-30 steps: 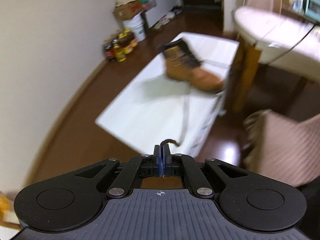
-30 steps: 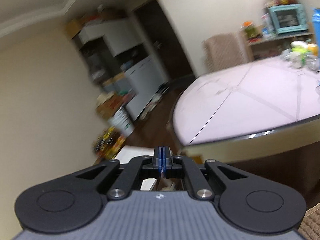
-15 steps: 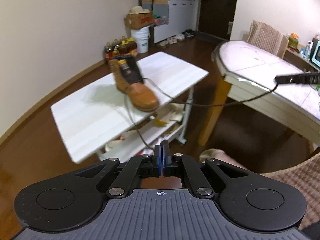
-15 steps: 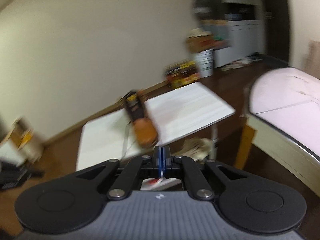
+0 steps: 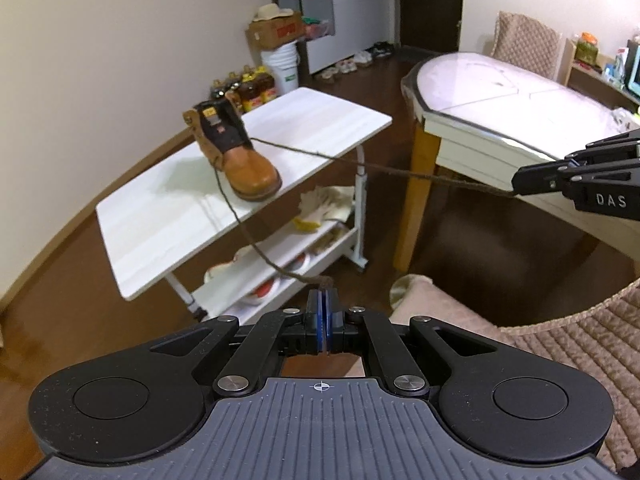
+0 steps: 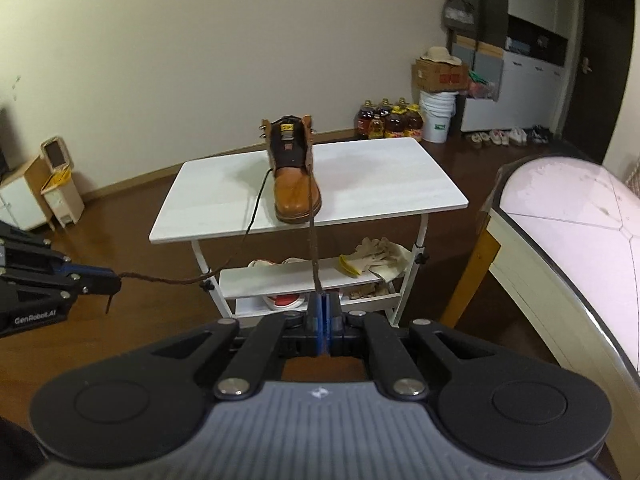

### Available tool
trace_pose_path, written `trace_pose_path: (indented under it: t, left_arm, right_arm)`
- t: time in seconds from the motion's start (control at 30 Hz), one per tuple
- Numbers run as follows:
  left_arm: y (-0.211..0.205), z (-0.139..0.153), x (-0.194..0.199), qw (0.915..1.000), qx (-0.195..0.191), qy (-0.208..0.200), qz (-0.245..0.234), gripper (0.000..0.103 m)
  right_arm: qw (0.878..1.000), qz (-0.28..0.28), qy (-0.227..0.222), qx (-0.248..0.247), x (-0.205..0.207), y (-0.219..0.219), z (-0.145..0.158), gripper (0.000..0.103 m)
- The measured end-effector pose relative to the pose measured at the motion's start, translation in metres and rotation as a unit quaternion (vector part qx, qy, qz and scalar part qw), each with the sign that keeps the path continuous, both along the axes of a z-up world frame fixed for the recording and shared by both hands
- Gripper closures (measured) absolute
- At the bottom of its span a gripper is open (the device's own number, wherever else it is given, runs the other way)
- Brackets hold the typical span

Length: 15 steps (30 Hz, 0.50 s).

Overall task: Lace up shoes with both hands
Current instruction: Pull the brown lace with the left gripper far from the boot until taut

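- My left hand-held gripper (image 5: 323,300) is clenched on one end of the brown lace (image 5: 256,244), which runs from the pads up to the boot (image 5: 236,156).
- My right hand-held gripper (image 6: 323,304) is clenched on the other end of the lace; in the left view it enters from the right (image 5: 516,184) with the lace drawn in a long line to it.
- The boot stands upright near the middle of the white desk (image 6: 380,184), toe toward me, well apart from both grippers.
- A second ago both views were blurred and swinging, the right one looking off at the round table; now both face the boot squarely with the lace ends spread left and right.
- I judge that the slack is pulled out and the ends evened, so the next crossing can begin.
- Which eyelets are already threaded I cannot tell; the tongue area is too small here.
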<state>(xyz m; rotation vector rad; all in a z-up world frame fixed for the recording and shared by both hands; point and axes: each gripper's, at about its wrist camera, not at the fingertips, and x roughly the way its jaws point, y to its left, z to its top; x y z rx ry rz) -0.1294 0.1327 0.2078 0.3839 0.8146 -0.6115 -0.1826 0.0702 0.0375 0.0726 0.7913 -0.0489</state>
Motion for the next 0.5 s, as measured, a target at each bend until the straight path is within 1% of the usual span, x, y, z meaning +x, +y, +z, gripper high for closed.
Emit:
trace_pose_path:
  t: [0.07, 0.13, 0.3, 0.5]
  left_arm:
    - [-0.004, 0.003, -0.013, 0.9998, -0.002, -0.013, -0.014, 0.102]
    - [-0.005, 0.008, -0.024, 0.9995, -0.004, -0.017, -0.027, 0.102]
    - [-0.008, 0.011, -0.034, 0.9994, -0.009, -0.024, -0.021, 0.102]
    - [-0.021, 0.013, -0.049, 0.9986, 0.002, -0.033, -0.042, 0.102]
  right_arm:
    - [1.0, 0.009, 0.003, 0.002, -0.003, 0.0, -0.002, 0.101]
    - [1.0, 0.021, 0.006, 0.002, -0.007, 0.003, -0.002, 0.101]
    - [0.999, 0.032, 0.01, 0.001, -0.015, 0.0, -0.002, 0.101]
    - [0.999, 0.029, 0.015, 0.003, -0.026, -0.007, -0.006, 0.101]
